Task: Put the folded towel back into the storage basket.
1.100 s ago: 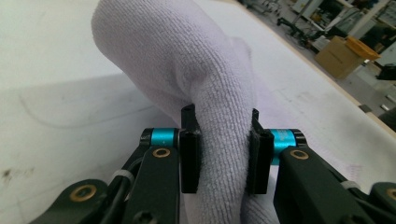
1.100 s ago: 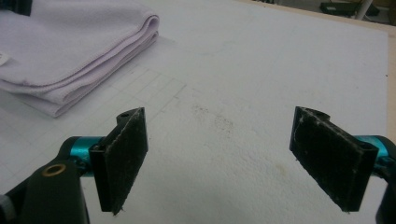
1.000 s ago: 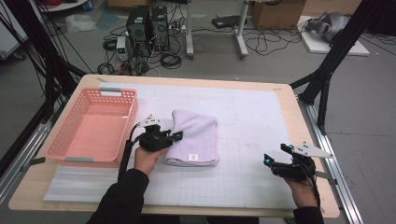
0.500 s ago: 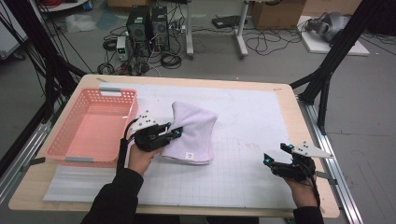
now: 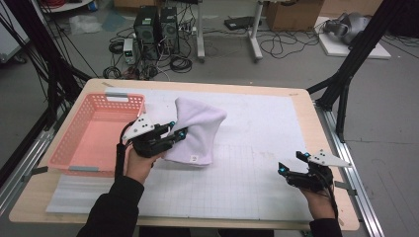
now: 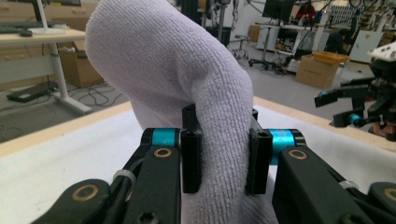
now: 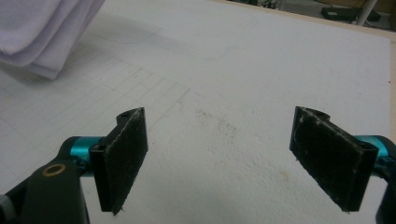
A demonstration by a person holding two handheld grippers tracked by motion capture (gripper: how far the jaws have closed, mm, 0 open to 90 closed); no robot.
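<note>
Your left gripper (image 5: 179, 134) is clenched on the folded white towel (image 5: 197, 129), which hangs lifted just right of the pink basket (image 5: 89, 143), its lower edge near the white mat (image 5: 247, 163). In the left gripper view the pads (image 6: 191, 161) press into a thick fold of terry cloth (image 6: 187, 84), a squeeze the high view is too far off to show. Your right gripper (image 5: 291, 164) sits well right of the basket, low over the mat, released: the right gripper view shows its jaws wide apart over bare, faintly stained grid (image 7: 224, 121), with the towel's layered edge (image 7: 42, 42) off to the upper left. You have one towel, one basket and two grippers.
</note>
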